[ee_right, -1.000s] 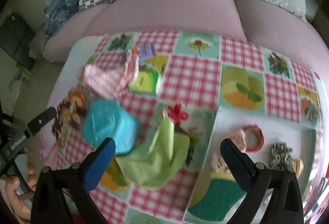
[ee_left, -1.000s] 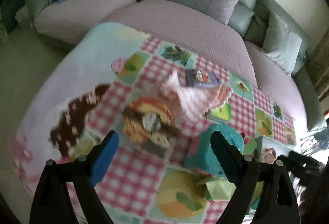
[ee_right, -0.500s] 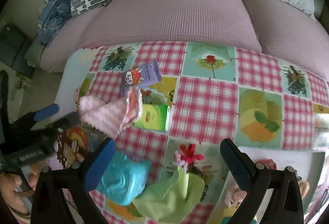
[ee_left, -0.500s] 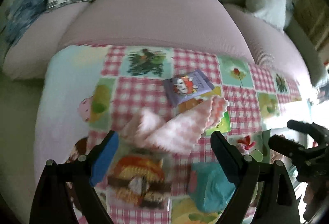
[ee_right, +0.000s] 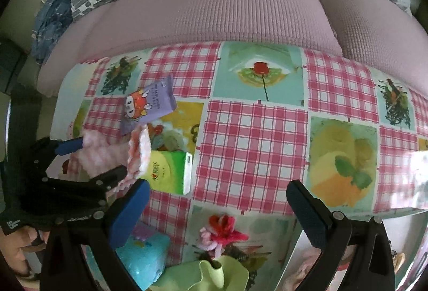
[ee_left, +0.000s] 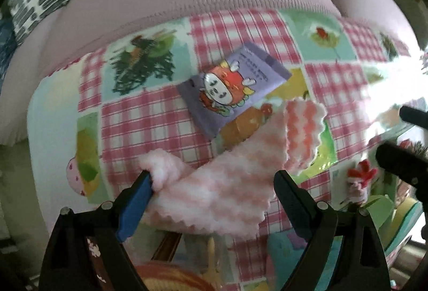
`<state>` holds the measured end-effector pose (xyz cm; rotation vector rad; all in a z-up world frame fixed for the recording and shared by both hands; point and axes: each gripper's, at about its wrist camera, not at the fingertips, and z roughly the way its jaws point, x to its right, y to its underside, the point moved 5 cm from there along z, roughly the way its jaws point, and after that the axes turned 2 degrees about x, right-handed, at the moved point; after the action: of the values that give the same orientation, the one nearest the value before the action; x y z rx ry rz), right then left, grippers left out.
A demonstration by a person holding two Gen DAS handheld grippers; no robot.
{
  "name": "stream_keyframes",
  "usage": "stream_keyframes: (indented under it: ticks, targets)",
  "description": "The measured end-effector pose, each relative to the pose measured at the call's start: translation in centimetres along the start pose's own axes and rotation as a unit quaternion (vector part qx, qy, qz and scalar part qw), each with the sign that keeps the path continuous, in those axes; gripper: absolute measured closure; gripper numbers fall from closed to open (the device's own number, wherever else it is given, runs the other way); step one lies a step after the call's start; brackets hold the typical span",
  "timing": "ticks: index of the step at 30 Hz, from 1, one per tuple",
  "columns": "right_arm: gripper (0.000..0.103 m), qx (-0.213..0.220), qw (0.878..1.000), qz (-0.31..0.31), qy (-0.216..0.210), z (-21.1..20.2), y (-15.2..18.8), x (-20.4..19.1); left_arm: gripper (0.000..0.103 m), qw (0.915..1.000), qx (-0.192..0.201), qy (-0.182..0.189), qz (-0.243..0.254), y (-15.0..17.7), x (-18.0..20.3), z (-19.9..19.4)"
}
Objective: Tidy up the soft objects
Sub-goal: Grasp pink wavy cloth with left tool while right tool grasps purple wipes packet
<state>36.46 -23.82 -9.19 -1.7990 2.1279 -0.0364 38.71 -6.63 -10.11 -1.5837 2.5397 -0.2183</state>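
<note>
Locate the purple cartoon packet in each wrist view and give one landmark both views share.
Left wrist: purple cartoon packet at centre, just above the pink cloth.
Right wrist: packet at left of centre, above the green tissue pack.
Shared landmark: the pink cloth beside it.

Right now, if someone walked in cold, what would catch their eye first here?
Probably the fluffy pink cloth, lying between the open left tongs on the loud pink-check tablecloth. Just beyond it lies a purple cartoon packet, with a green tissue pack to the cloth's right. The big pink sofa fills the background.
</note>
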Motion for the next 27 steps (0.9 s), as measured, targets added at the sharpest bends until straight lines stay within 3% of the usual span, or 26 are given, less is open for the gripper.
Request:
stream_keyframes:
  ticks: [5, 11, 15, 20, 25, 27]
  targets:
    - [0.000, -0.006, 1.000, 0.001, -0.001, 1.1, -0.3, 0.2, 0.012, 0.9992, -0.026, -0.013, 0.027, -0.2, 0.8, 2.4]
    - [0.000, -0.011, 1.000, -0.003, -0.001, 1.8, -0.7, 0.2, 0.013, 0.9985, -0.048, -0.010, 0.023, -0.3, 0.9, 4.1]
    - [0.000, -0.005, 1.000, -0.005, -0.002, 1.7, -1.3, 0.0, 0.021, 0.9987, -0.047, -0.007, 0.021, -0.7, 0.1, 4.8]
    - [0.000, 0.000, 1.000, -0.005, -0.008, 2.0, -2.1, -0.5, 0.060, 0.9990, -0.037, 0.007, 0.025, -1.1, 0.1, 5.2]
    - [0.000, -0.002, 1.000, -0.008, -0.011, 2.7, -2.4, -1.4, 0.082, 0.9982, -0.029, 0.043, 0.030, -1.1, 0.4, 4.8]
    - [0.000, 0.002, 1.000, -0.009, -0.015, 2.7, -2.7, -1.9, 0.086, 0.9979, -0.025, 0.053, 0.028, -1.0, 0.4, 4.6]
